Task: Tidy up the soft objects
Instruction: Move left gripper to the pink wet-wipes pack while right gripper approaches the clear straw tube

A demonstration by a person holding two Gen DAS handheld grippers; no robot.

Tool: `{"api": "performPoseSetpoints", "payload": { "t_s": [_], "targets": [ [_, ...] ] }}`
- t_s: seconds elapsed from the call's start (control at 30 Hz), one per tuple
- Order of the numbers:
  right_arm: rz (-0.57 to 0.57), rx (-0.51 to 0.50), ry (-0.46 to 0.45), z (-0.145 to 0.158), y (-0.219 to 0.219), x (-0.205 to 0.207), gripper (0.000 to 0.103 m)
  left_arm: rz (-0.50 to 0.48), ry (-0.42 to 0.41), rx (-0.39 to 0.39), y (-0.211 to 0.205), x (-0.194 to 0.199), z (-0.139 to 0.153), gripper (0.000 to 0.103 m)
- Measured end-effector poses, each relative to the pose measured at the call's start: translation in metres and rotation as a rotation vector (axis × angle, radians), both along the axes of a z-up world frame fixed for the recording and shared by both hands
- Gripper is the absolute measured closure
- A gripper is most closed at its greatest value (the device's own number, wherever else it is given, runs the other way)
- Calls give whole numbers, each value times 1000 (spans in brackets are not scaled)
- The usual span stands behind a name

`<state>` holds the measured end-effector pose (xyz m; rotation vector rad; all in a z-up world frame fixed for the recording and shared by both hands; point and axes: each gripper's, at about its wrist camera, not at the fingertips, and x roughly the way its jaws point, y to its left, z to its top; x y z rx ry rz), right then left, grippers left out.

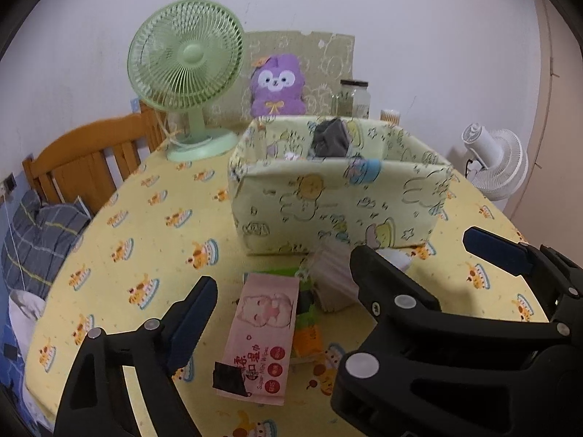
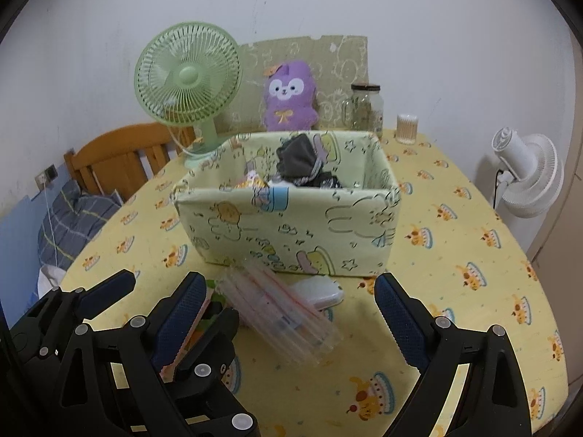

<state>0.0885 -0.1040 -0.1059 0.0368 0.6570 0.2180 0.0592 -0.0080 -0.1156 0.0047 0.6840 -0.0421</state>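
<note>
A pale green cartoon-print fabric box [image 1: 328, 204] [image 2: 291, 229] stands mid-table and holds dark grey cloth [image 1: 329, 140] [image 2: 297, 162]. In front of it lie a pink wet-wipes pack [image 1: 260, 335], a clear bag of striped straws [image 2: 280, 313] [image 1: 333, 276], a green-and-orange packet [image 1: 308, 322] and a white case [image 2: 322, 291]. My left gripper [image 1: 280, 291] is open above the wipes pack. My right gripper [image 2: 288, 298] is open around the straw bag without touching it. A purple plush toy [image 1: 277, 87] [image 2: 289, 96] sits behind the box.
A green desk fan [image 1: 186, 69] [image 2: 187, 76] stands back left. Glass jars [image 1: 355, 96] [image 2: 366, 107] and a cotton-swab tub [image 2: 407, 127] stand at the back. A wooden bed frame [image 1: 87, 160] is left, a white floor fan [image 2: 528, 174] right.
</note>
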Motion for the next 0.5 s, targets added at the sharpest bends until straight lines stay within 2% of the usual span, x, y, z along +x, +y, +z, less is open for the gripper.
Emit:
{"api": "performPoseSetpoints", "payload": {
  "t_s": [0.4, 0.5],
  "targets": [
    [27, -36, 61, -19, 16, 12, 8, 4, 74, -41, 14, 10, -22, 31],
    [28, -42, 76, -23, 18, 14, 8, 5, 96, -49, 15, 13, -27, 42]
  ]
}}
